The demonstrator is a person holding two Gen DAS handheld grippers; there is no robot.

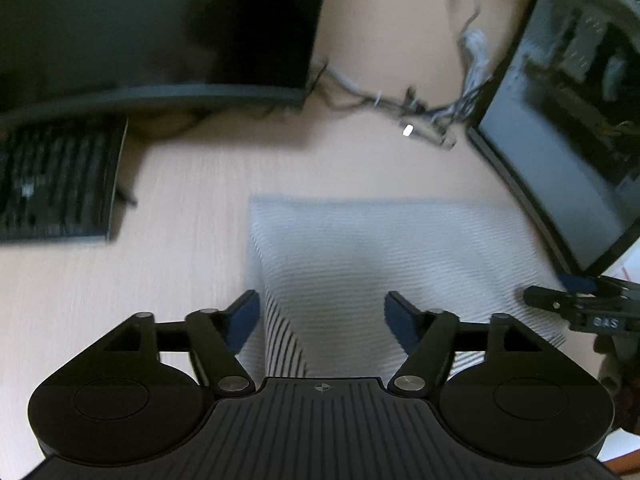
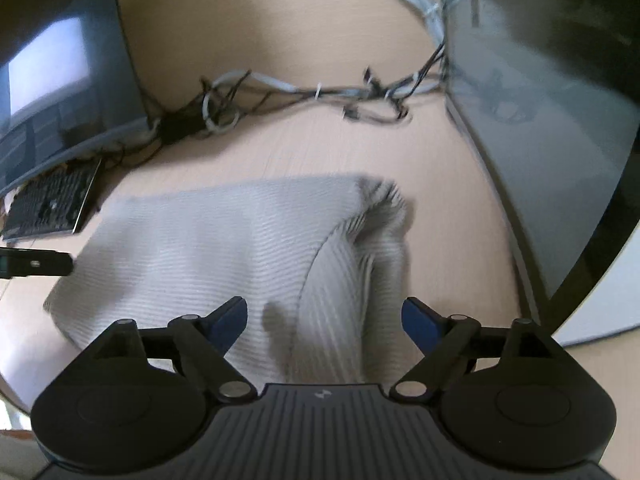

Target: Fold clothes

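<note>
A grey-and-white striped garment (image 1: 380,256) lies folded into a rough rectangle on the light wooden desk (image 1: 180,280). My left gripper (image 1: 322,316) is open and empty, just above the garment's near left edge. The right gripper shows at the right edge of the left wrist view (image 1: 580,304). In the right wrist view the same garment (image 2: 224,248) lies flat with a raised fold at its right side (image 2: 372,232). My right gripper (image 2: 324,320) is open and empty above the garment's near right part. The left gripper's tip (image 2: 36,264) shows at the left edge.
A black keyboard (image 1: 56,184) lies at the left under a dark monitor (image 1: 160,28). A second monitor (image 1: 568,120) stands at the right, close to the garment. A tangle of cables (image 1: 416,108) lies at the back of the desk.
</note>
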